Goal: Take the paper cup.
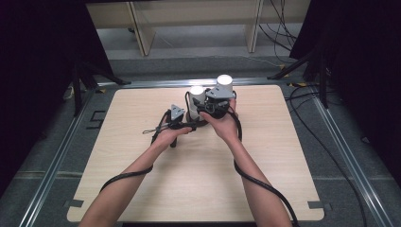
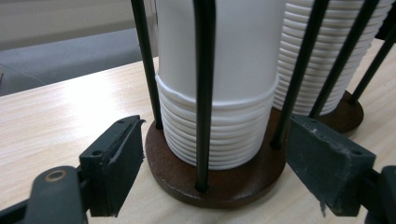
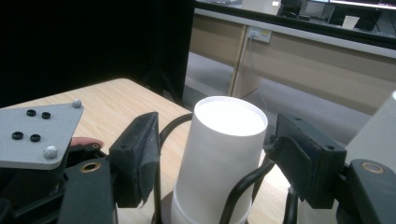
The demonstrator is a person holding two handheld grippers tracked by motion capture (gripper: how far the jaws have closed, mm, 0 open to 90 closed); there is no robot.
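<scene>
My left tool (image 2: 212, 172) sits low at the base (image 2: 219, 179) of the near cup holder, its jaws apart on either side of the brown disc and not yet pressing on it. My right tool (image 3: 212, 154) is higher, its jaws either side of the top cup (image 3: 224, 154) of that same stack; they look close to the wall, but I cannot tell whether the pads are actually bearing on it. From above, both holders stand together near the middle of the worktop's (image 1: 142, 189) far edge, the second stack (image 1: 223, 87) just behind and to the right of the first (image 1: 196, 97).

The risks as I judge them:

- The cups are nested tight. If I lift the top one with the base not pinned, the whole stack, or the holder itself, may rise with it and tip.
- The left jaws are around a thin disc on a smooth worktop. A grip that lands off centre may skid off the rim and shove the holder toward the far edge.
- A paper cup has a soft wall. Too hard a squeeze from the right tool would crush it; too light and it slips out.
- The black rods (image 2: 204, 93) stand close around the stack. A pad could catch on one, so I would be clamping rod and cup together, or dragging the holder sideways.
- The second holder is just beside the first; a sideways jolt could knock it.
</scene>
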